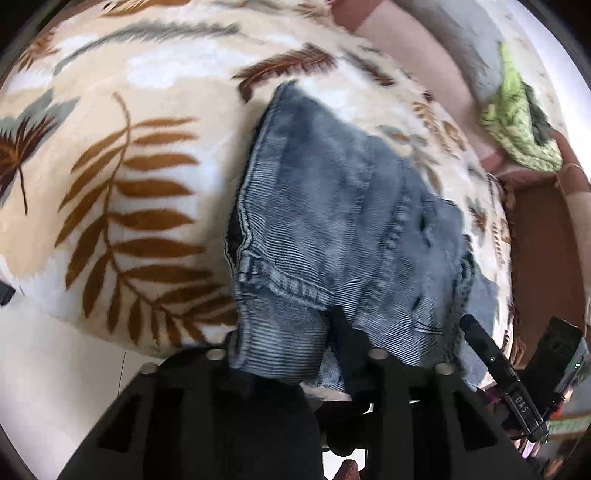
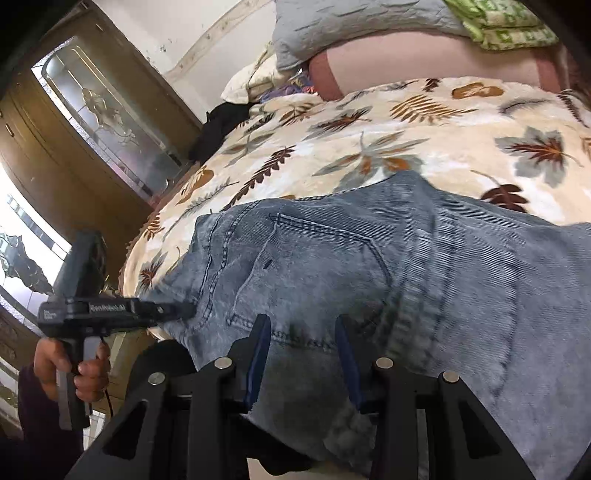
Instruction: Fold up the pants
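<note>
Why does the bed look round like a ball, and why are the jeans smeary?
Left wrist view: the fisheye lens bends the leaf-print blanket into a dome, and the jeans are motion-blurred. Right wrist view: same bulge, jeans softly blurred, window glaring white.

Bg notes for you: bed covered w/ cream blanket (image 2: 424,122), leaf print in brown, rust & grey. Far side: grey pillow (image 2: 343,29), green patterned cloth (image 2: 506,26) beside it, pink-and-maroon bedding (image 2: 424,62) under both. Wooden wardrobe (image 2: 40,155) w/ etched mirror panel (image 2: 107,118) stands off the bed's left in your right-wrist view. Wall (image 2: 177,26) white, scuffed. Strong daylight at left edge, prob. a window (image 2: 22,221); too blown out to confirm. Floor (image 1: 62,365) pale, looks tiled.
</note>
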